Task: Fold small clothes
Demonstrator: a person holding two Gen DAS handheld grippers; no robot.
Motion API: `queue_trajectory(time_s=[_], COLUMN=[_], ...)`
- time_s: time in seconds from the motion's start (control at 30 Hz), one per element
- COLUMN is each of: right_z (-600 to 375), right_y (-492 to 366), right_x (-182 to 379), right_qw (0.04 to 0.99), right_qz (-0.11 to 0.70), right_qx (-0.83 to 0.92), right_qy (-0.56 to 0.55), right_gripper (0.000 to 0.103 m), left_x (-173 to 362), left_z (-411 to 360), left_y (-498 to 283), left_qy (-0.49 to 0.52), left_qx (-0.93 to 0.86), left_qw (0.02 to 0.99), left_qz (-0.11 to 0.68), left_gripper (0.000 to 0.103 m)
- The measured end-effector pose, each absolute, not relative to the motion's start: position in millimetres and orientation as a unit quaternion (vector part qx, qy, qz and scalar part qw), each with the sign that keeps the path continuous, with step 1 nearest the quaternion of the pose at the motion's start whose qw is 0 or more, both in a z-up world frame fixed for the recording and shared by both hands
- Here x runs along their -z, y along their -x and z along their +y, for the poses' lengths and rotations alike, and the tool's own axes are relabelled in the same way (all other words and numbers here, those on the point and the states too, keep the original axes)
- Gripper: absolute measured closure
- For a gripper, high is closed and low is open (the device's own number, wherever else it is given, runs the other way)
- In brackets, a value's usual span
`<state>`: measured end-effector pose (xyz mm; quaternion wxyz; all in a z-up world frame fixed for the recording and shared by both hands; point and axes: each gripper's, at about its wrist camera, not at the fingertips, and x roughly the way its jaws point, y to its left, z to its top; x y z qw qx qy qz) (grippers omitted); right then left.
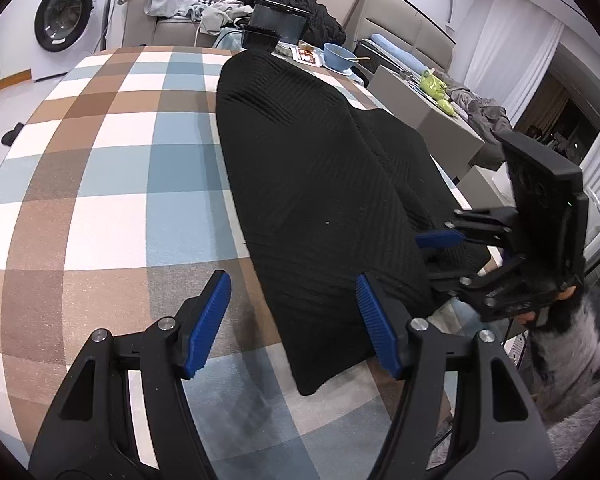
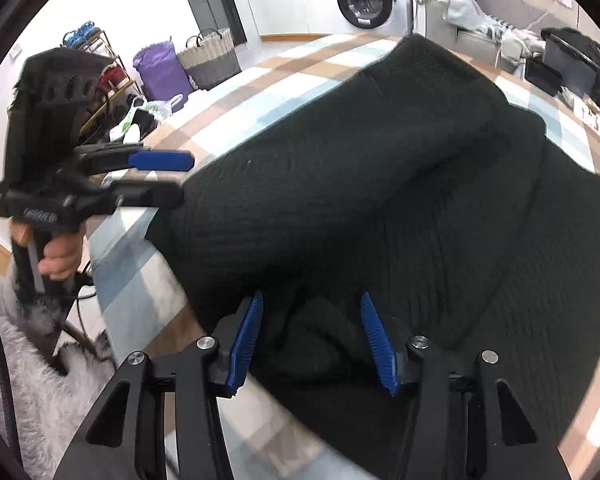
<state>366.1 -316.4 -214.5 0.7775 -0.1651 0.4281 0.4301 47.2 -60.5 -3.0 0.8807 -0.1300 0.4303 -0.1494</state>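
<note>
A white washing machine (image 1: 66,16) stood beyond the counter's checked cloth (image 1: 112,184), beside a grey sofa (image 1: 172,20) heaped with clothes, while a blue bowl (image 1: 339,56), a woven basket (image 2: 212,58) and a purple bag (image 2: 162,66) sat farther off.

The black garment (image 2: 380,200) is running off the right wrist frame's lower right and hiding much of the counter (image 1: 100,200). At that frame's left, the left claw (image 2: 172,178) is blurring.
</note>
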Motion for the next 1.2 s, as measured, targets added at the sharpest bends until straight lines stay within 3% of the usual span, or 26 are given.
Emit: queue_trajectory(time_s=[0.07,0.17,0.2,0.33,0.57,0.77,0.93,1.03,1.13,1.2], right_z=[-323.7,-336.0,-343.5,-396.2,-411.4,-409.1,-368.5,-366.4,-364.7,-363.6], right_y=[-371.0,-366.4,-364.4,-346.6,-331.7,-351.6,-346.7,-339.2,-338.1,-338.8], right_x=[216.3,213.4,210.8,201.0,216.8,192.6,207.1,210.8,216.0,220.4], right_qw=[0.78,0.788,0.797,0.83,0.846,0.851,0.802,0.801,0.801,0.809], right_qz=[0.426,0.416,0.406,0.349,0.413,0.394,0.431,0.418,0.407,0.406], right_qx=[-0.438,-0.444,-0.442,-0.429,-0.338,-0.342,-0.414,-0.426,-0.435,-0.415], right_qy=[0.133,0.097,0.069,-0.07,-0.023,-0.059,0.01,0.044,0.064,0.093], right_gripper=[0.08,0.099,0.101,0.101,0.099,0.068,0.06,0.045,0.045,0.062], left_x=[1.1,1.1,1.7,1.2,4.6,3.7,1.6,5.9,13.8,17.0], left_z=[-60.8,-59.7,-59.8,-59.5,-50.0,-52.3,-63.7,-68.5,-69.5,-67.6], left_y=[-46.0,-46.0,-46.5,-44.9,-46.8,-45.4,-40.9,-39.7,-41.6,-43.1], left_qy=[0.126,0.131,0.131,0.124,0.132,0.132,0.093,0.078,0.075,0.077], left_qx=[0.147,0.149,0.149,0.141,0.129,0.131,0.141,0.153,0.159,0.158], left_qw=[0.883,0.881,0.881,0.884,0.883,0.883,0.885,0.879,0.871,0.867], left_qz=[0.427,0.428,0.429,0.428,0.432,0.432,0.434,0.445,0.459,0.466], left_gripper=[0.041,0.041,0.041,0.041,0.04,0.04,0.04,0.037,0.037,0.037])
